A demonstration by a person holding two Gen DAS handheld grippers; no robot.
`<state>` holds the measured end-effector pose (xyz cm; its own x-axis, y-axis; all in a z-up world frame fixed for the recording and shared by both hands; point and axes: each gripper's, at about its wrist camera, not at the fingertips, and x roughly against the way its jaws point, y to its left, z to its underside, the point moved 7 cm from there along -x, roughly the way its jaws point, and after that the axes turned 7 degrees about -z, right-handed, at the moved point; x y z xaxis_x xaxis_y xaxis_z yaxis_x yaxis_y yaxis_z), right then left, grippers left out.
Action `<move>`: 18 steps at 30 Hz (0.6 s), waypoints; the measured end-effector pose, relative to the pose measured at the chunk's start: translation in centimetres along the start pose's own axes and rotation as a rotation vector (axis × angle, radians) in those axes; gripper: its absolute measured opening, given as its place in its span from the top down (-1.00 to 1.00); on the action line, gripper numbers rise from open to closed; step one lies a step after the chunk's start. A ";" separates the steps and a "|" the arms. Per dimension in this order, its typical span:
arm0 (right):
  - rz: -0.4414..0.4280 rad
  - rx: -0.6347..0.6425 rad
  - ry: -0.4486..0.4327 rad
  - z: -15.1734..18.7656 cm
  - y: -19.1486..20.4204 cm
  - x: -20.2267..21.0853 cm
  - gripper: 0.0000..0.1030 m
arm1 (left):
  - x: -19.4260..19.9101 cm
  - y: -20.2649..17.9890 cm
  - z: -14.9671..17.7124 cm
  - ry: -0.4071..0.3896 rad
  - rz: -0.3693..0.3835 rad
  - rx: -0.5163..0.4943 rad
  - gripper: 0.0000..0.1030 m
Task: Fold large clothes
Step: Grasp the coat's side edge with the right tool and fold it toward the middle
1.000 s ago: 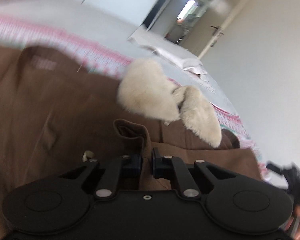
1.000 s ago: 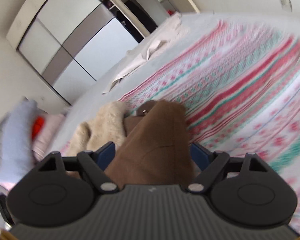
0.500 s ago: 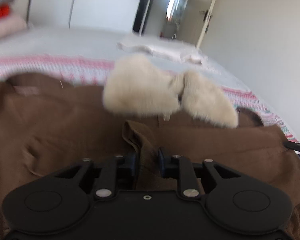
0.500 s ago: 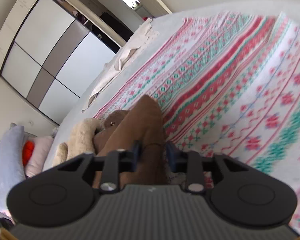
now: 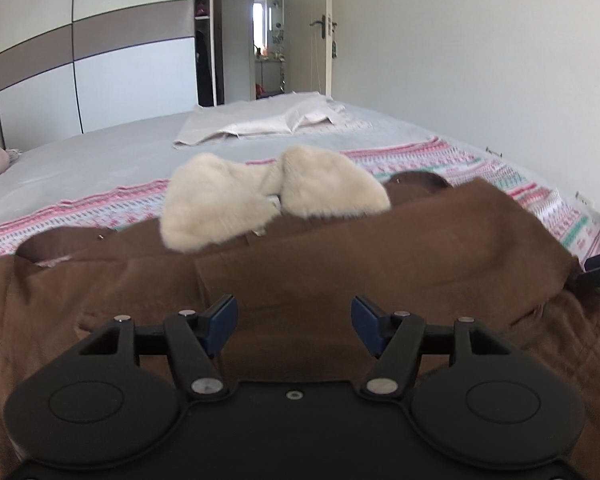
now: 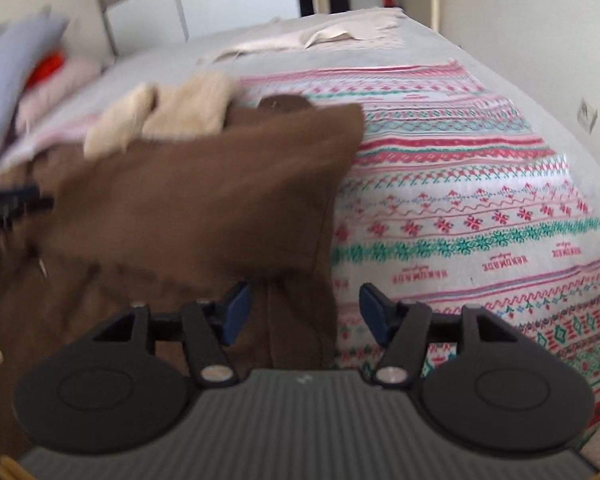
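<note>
A large brown coat [image 5: 340, 264] with a cream fur collar [image 5: 268, 196] lies on the patterned blanket [image 5: 480, 160] of a bed. One brown panel is folded over across its body. My left gripper [image 5: 294, 316] hovers just above the brown cloth, its jaws opening with nothing pinched between them. In the right wrist view the coat [image 6: 204, 200] fills the left half, its fur collar [image 6: 172, 116] at the far end. My right gripper [image 6: 305, 304] is over the coat's right edge, jaws opening; cloth lies below the gap, unpressed.
A beige cloth [image 5: 260, 124] lies at the far end of the grey sheet. Pillows and a lilac item [image 6: 20, 60] are stacked at the left. A wardrobe [image 5: 100, 60] and an open doorway [image 5: 268, 40] stand beyond. The blanket [image 6: 480, 200] is uncovered on the right.
Both grippers held brown cloth and have let it go, their jaws now wide apart. Both views rolled to level. The folded panel now lies flat across the coat.
</note>
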<state>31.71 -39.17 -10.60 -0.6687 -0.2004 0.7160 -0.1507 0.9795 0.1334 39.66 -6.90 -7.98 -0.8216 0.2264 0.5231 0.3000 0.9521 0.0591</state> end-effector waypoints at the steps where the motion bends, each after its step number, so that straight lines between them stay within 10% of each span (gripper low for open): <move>1: 0.026 0.032 0.004 0.2 0.4 -0.6 -0.15 | -0.4 -0.4 0.1 0.002 -0.003 -0.003 -0.21; 3: 0.099 0.086 -0.019 0.2 0.8 -2.2 -0.14 | -0.7 -1.0 0.2 -0.004 -0.002 -0.016 -0.21; 7: 0.180 0.091 -0.075 -0.9 0.5 -2.9 0.48 | -1.4 -2.2 0.7 0.014 0.012 -0.057 -0.21; 12: 0.036 -0.163 -0.001 0.8 -4.3 -2.3 0.36 | -2.9 -1.3 2.9 0.115 0.034 -0.037 -0.25; 18: 0.050 -0.123 -0.008 0.5 -3.0 1.2 0.34 | -0.4 -0.1 1.9 0.080 0.071 0.025 -0.22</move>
<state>30.99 -42.38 -10.44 -0.6786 -0.1514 0.7187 -0.0270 0.9830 0.1815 39.05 -6.71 -9.84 -0.7570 0.2773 0.5916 0.3430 0.9393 -0.0013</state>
